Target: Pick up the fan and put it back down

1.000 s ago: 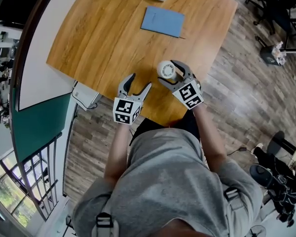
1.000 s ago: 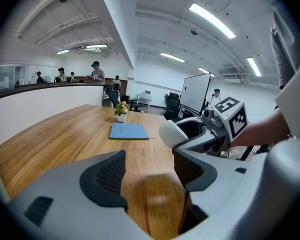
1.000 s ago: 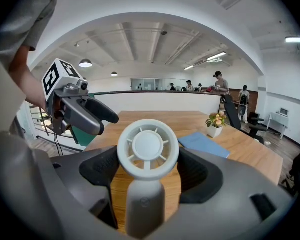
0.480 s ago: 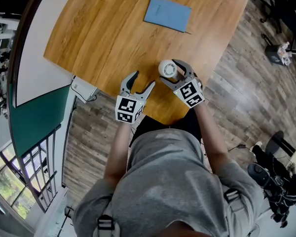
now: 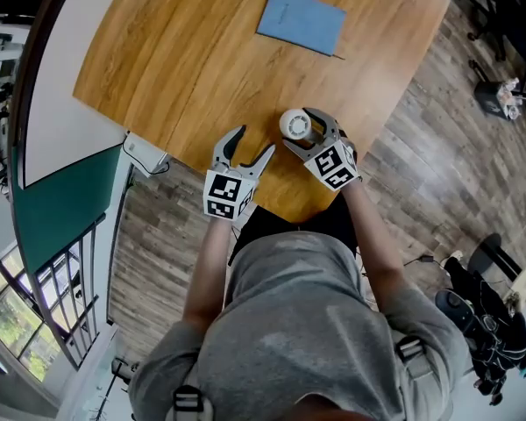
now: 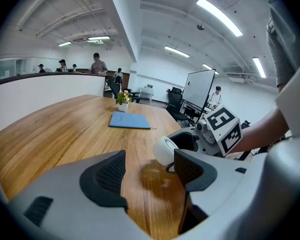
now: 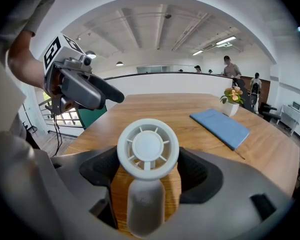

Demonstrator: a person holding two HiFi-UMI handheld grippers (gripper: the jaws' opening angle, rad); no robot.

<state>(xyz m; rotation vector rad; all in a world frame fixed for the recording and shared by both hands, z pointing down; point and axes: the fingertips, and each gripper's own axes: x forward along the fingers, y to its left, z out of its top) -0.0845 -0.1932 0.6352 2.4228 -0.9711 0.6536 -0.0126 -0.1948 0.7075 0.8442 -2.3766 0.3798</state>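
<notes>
Right tool (image 7: pixel 148 173) and white fan (image 7: pixel 148 148) at the near edge of the wooden surface (image 5: pixel 184 68). The fan's round, grilled head stands between the two dark pads, which appear to press on its rim from either side. Its handle runs back from the head toward the tool's body, along the line of the jaws. In the head view the fan sits just inside the near corner of the surface, directly ahead of the person — whether it rests on the wood or hangs just above it cannot be told. Left tool (image 5: pixel 254 141): jaws spread, with only bare wood between them. It is held just beside the right tool, on the fan's left and apart from it, its tips reaching over the near edge of the surface. Farther across the surface, well apart from both tools, a blue folder (image 5: pixel 302 21) lies flat; beyond it, toward the far edge, stands a small flowering potted plant (image 7: pixel 232 100).
</notes>
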